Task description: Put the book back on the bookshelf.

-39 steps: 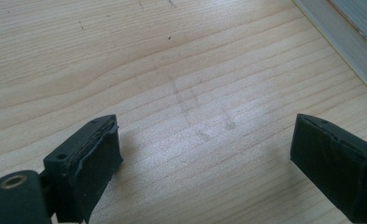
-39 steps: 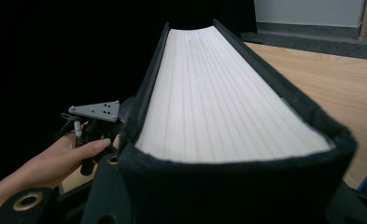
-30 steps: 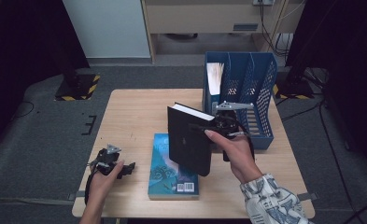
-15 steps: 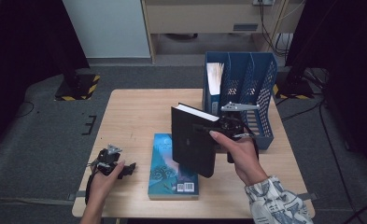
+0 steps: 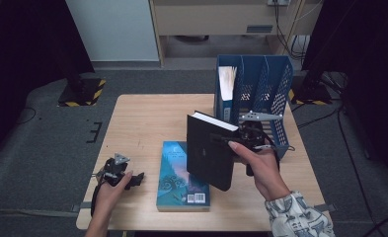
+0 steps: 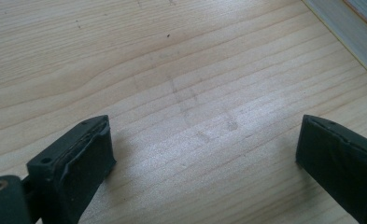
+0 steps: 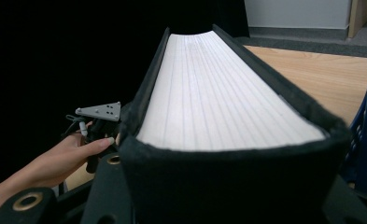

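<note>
— So, what does the work surface look like?

— It's a pale wooden table in the middle of the high view, standing on grey carpet. A white panel sits at the upper left of the frame, a beige cabinet runs along the top centre, and both sides are dark. A yellow-and-black striped foot rests on the floor at the left.

— Any containers?

— 1 blue file rack with perforated dividers, at the upper right of the table. Its leftmost slot holds an upright book with pale page edges facing up. The other slots I can't see into well enough to say.

— And the thing being handled?

— A black book, centre right of the frame, held upright and tilted above the table, just in front of the rack. The right gripper is clamped on it; in the right gripper view the book's white page block runs away from the camera with the cover wedged between the jaws.

— What lies below it?

— A blue-green paperback flat on the table at the lower centre, partly covered by the black book in the picture.

— And the other tool?

— The left gripper rests at the lower left of the table in the person's hand. In the left gripper view its jaws stand wide apart over bare wood, nothing between them.
</note>
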Tool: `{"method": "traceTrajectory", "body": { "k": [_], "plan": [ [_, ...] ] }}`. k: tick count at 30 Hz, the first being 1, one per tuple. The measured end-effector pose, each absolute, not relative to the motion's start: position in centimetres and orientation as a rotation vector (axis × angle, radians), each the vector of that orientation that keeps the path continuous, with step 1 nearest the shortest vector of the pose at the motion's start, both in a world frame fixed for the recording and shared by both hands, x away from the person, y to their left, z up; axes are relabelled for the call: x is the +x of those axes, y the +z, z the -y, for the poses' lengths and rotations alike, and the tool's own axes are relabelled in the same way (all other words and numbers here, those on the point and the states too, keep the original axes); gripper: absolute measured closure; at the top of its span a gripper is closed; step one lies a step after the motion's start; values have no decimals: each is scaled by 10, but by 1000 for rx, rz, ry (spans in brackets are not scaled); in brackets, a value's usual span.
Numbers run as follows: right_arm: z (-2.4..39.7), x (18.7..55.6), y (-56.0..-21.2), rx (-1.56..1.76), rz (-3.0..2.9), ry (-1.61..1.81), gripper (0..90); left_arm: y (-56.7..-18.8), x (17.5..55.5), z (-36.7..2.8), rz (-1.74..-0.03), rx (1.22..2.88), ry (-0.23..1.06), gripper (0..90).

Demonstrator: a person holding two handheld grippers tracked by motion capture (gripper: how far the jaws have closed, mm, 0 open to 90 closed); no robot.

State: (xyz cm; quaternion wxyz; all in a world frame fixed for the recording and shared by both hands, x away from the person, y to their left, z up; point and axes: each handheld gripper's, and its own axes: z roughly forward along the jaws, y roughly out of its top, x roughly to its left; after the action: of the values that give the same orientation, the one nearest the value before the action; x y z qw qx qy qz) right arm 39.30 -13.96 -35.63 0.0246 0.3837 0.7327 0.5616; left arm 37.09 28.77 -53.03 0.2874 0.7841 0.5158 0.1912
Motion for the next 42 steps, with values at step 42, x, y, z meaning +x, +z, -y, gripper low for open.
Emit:
{"method": "traceTrajectory", "body": {
  "k": [42],
  "plan": [
    [210,371,-333,1290,-2089,1770,528,-535,369,-287,-1350,2059,540,0]
  ]
}}
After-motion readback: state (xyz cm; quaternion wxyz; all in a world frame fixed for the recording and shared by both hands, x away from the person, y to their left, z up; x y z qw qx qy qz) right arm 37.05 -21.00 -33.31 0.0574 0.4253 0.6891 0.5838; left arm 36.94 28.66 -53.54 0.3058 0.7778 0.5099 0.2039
